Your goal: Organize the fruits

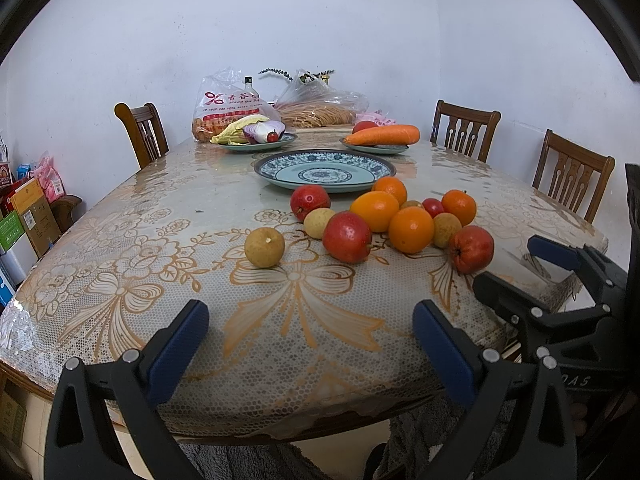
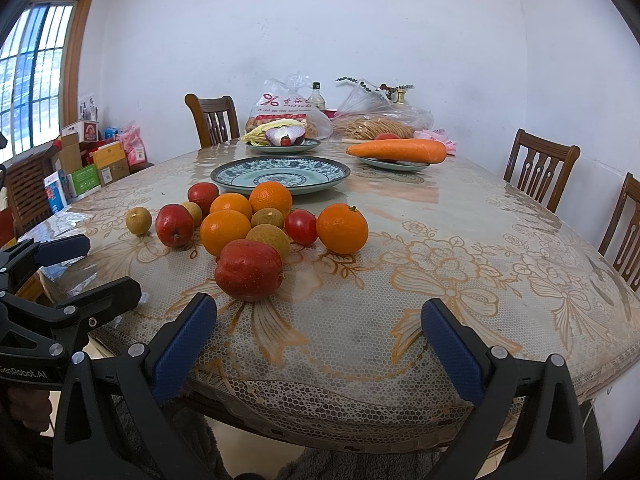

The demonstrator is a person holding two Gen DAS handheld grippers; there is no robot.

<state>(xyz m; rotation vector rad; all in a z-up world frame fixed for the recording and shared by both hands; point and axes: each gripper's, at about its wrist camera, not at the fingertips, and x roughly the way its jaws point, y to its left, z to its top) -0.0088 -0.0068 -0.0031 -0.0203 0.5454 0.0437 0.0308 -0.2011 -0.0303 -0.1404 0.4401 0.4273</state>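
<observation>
A pile of fruit lies on the table in front of an empty blue-patterned plate: several oranges, red apples, tan longans and a cherry tomato. My left gripper hangs open over the near table edge, nothing between its fingers. My right gripper is open too, just short of the nearest red apple. In each wrist view the other gripper shows at the side.
Behind the empty plate stand a plate of cabbage, onion and tomato and a plate with a carrot. Plastic bags of noodles and a bottle sit at the far end. Wooden chairs surround the table; boxes are stacked at left.
</observation>
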